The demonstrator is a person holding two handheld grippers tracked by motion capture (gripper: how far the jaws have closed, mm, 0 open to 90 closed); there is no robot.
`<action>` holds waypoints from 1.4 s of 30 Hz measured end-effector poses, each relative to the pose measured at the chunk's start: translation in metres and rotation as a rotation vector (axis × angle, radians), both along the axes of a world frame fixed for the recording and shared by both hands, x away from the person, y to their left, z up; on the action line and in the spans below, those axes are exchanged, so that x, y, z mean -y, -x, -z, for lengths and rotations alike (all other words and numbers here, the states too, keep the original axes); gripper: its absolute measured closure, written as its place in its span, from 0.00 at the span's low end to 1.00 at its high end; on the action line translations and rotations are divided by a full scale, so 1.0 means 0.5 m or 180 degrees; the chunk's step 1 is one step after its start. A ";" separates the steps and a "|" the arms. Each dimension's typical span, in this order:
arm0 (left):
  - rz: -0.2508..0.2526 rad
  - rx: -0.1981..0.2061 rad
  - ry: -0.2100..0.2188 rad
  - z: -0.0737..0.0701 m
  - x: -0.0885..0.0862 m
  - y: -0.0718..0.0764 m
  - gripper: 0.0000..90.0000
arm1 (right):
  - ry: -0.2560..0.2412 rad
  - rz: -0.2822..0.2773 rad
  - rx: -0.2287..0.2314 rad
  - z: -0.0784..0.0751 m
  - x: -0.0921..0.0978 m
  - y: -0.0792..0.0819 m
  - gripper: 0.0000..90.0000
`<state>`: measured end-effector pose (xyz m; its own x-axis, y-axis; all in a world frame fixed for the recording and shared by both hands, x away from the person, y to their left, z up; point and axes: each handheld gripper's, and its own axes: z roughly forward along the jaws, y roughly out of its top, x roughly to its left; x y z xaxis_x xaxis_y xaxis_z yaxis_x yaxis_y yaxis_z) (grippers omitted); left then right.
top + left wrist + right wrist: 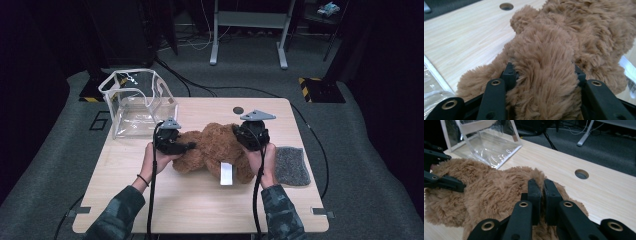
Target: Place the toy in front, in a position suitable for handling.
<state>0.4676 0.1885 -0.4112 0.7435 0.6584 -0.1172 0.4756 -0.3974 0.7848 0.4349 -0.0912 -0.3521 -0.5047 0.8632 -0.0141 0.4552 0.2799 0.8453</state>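
Left gripper [192,145] has its jaws clamped around a limb of the brown teddy bear [215,150]; right gripper [542,195] jaws pressed together, pinching a bit of its fur.

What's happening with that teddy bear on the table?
A person stands at a wooden table with a handheld gripper in each hand, working on a brown plush bear lying there. The left gripper is clamped around a thick fold of the bear's fur. The right gripper has its jaws nearly together, pinching the fur on the other side. A clear plastic bag stands open at the table's far left corner, and a grey pad lies to the right.
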 end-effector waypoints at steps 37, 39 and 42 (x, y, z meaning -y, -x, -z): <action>-0.0375 -0.0055 0.0262 0.035 -0.027 0.030 0.19 | -0.0002 0.0375 -0.0485 0.101 0.041 -0.021 0.54; -0.0392 -0.0047 0.0293 0.040 -0.037 0.046 0.19 | -0.0021 0.0379 -0.0474 0.100 0.048 -0.016 0.44; -0.0393 -0.0021 0.0257 0.053 -0.051 0.071 0.19 | -0.0042 0.0353 -0.0472 0.096 0.059 -0.004 0.33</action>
